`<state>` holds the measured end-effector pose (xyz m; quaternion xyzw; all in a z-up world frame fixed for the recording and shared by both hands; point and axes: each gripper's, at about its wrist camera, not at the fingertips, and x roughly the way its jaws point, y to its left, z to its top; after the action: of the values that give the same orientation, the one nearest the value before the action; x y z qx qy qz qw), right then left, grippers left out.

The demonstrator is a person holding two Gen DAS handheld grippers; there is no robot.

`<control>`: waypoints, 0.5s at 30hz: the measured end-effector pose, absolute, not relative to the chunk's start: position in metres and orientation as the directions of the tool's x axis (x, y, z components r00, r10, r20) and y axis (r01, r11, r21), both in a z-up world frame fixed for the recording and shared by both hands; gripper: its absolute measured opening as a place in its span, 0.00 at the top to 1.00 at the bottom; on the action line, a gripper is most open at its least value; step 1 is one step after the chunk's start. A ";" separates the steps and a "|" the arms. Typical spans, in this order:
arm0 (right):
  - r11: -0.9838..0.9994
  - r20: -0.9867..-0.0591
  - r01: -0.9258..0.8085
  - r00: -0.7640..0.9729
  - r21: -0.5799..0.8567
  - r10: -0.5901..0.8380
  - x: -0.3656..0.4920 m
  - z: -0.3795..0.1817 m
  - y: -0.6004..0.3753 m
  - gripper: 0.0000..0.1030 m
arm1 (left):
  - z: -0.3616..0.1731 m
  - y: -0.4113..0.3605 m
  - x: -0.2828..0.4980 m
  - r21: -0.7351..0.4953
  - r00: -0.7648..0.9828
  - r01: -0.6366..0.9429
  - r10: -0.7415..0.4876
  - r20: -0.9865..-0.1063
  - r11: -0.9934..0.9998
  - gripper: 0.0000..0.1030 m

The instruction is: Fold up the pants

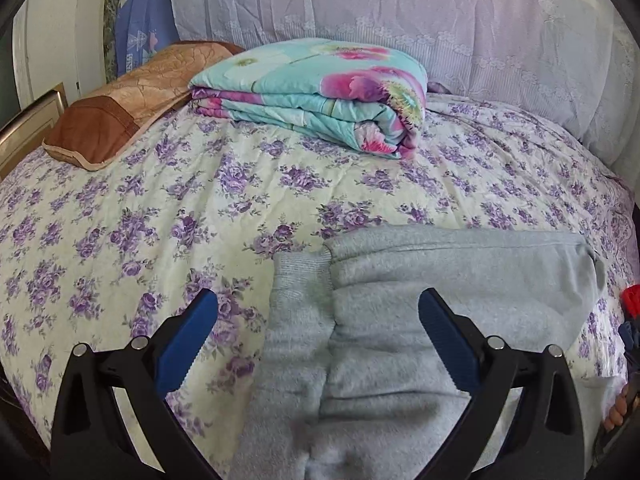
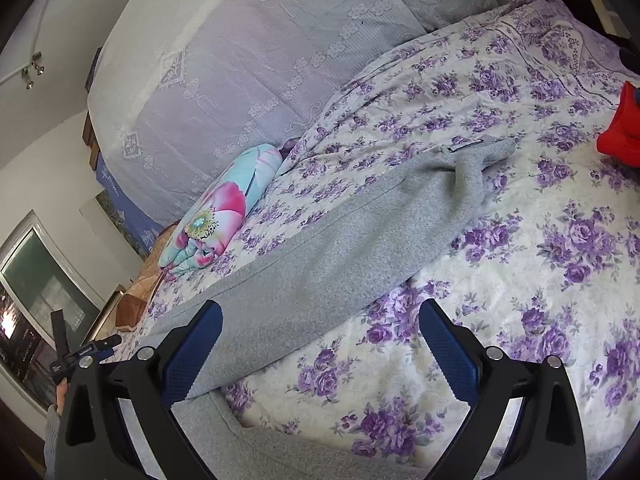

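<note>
A: Where do the pants (image 1: 400, 320) lie, and what are the claws doing?

B: They lie flat on the floral bedspread (image 1: 120, 220), at about 5 o'clock in the left wrist view, seemingly already folded; in the right wrist view they run from 7 o'clock up toward 1 o'clock. The left gripper (image 1: 318, 340) hangs over the ribbed cuff (image 1: 302, 280), jaws apart, holding nothing; the right gripper (image 2: 320, 346) is likewise spread and empty, its left finger over the cloth's edge.

A: How should the fold go?

B: My guess: pinch every layer at one end, carry it level to the other, match the edges; smooth afterwards.

A: Anything in the way?

B: The folded quilt (image 1: 316, 92) at 12 o'clock and the brown pillow (image 1: 120, 108) at 10 stand well apart; a red object (image 2: 620, 128) at 2 o'clock in the right view sits nearer, just beyond the far end.
</note>
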<state>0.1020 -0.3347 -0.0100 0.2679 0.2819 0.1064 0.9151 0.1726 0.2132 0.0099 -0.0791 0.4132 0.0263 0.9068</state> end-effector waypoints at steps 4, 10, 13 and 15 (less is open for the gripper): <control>0.820 -0.451 -0.047 0.816 0.571 0.361 0.103 -0.001 -0.340 0.04 | -0.004 0.234 0.197 -0.208 0.597 -0.111 -0.102 -0.795 0.972 0.05; 0.833 -0.481 -0.034 0.803 0.552 0.351 0.107 0.012 -0.350 0.04 | -0.029 0.249 0.223 -0.280 0.535 -0.109 -0.181 -0.825 0.954 0.05; 0.844 -0.489 -0.020 0.808 0.537 0.330 0.102 0.015 -0.356 0.04 | -0.043 0.258 0.234 -0.377 0.503 -0.114 -0.274 -0.820 0.919 0.05; 0.846 -0.490 -0.008 0.812 0.534 0.317 0.098 0.014 -0.359 0.04 | -0.051 0.262 0.238 -0.446 0.492 -0.106 -0.342 -0.800 0.889 0.05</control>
<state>0.0979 -0.3593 0.0137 0.2633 0.2936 0.0887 0.9146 0.2384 0.2621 -0.0505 -0.2247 0.4990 -0.0709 0.8340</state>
